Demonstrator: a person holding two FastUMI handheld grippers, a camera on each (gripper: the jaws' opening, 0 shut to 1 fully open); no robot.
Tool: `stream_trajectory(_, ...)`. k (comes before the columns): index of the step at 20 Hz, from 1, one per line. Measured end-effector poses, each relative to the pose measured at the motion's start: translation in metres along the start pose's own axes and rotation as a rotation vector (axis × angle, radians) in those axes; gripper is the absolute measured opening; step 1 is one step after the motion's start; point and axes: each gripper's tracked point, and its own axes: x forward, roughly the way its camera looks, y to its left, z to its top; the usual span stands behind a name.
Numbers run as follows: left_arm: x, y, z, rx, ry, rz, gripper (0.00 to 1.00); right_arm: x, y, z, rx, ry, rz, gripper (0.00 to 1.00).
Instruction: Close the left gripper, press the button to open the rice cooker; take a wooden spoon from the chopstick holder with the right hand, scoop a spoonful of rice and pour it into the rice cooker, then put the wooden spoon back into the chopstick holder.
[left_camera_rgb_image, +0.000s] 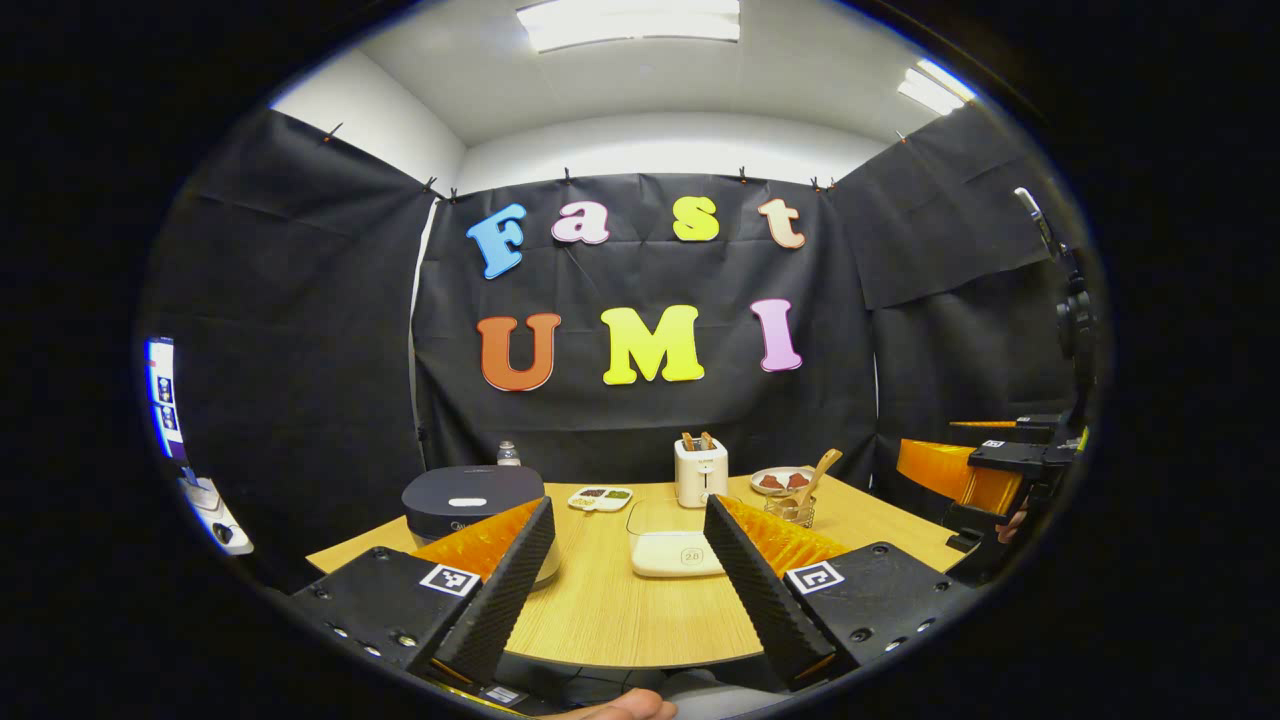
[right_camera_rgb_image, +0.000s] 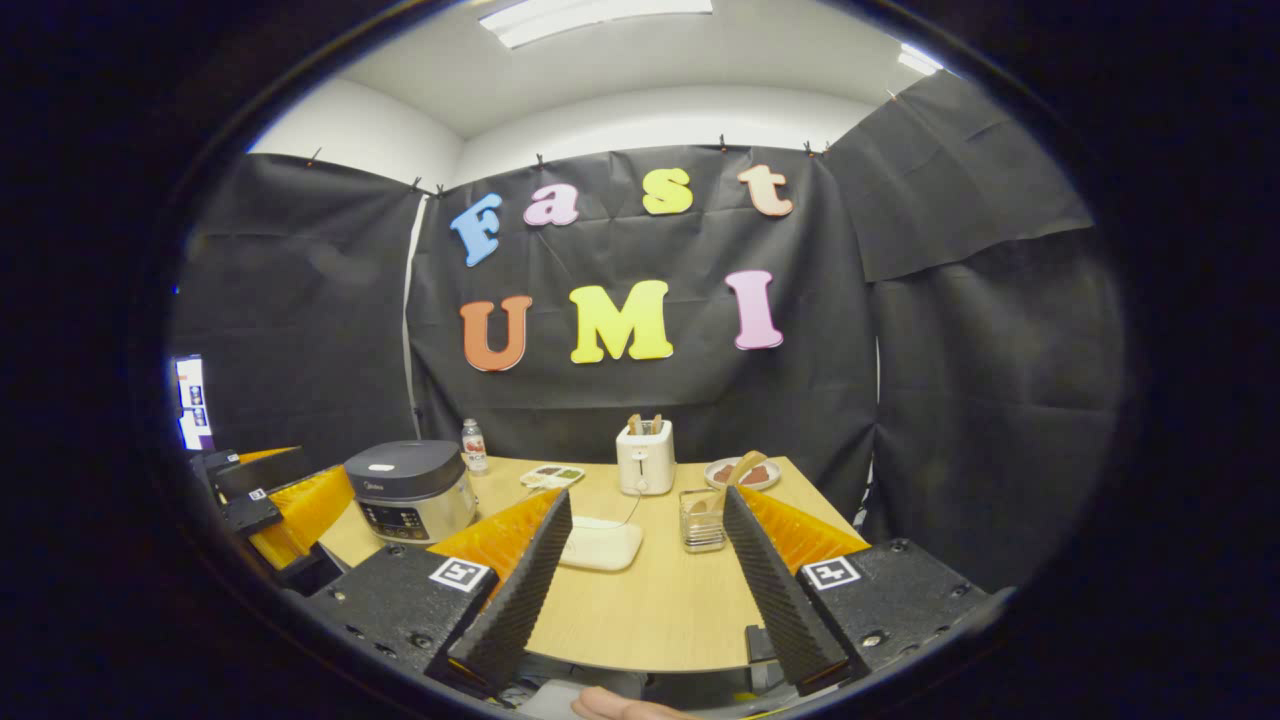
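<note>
The left gripper (left_camera_rgb_image: 625, 560) is spread wide, held back from the near edge of the table (left_camera_rgb_image: 600, 610); the right gripper (right_camera_rgb_image: 645, 570) is spread too. The rice cooker (right_camera_rgb_image: 412, 490) stands at the left edge with its lid down. The wooden spoon (left_camera_rgb_image: 822, 470) stands in the chopstick holder (right_camera_rgb_image: 702, 520) toward the right side, beside the rice box (right_camera_rgb_image: 600, 545). This fits both the start and the end. Any press needs fingers closed together and a straight push down.

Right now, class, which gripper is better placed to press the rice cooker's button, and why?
Left. The closed rice cooker sits just beyond the left gripper, at the table's left. The right gripper faces the chopstick holder.
</note>
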Motion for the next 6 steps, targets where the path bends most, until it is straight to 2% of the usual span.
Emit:
stream_trajectory(2,0.0,0.002,-0.002,-0.005,0.001,0.003,0.96,-0.001,0.0,-0.001,-0.01,0.002,0.003,0.98)
stream_trajectory(6,0.0,0.011,-0.001,-0.008,0.003,0.022,0.96,-0.003,0.003,0.002,-0.011,-0.009,0.012,0.98)
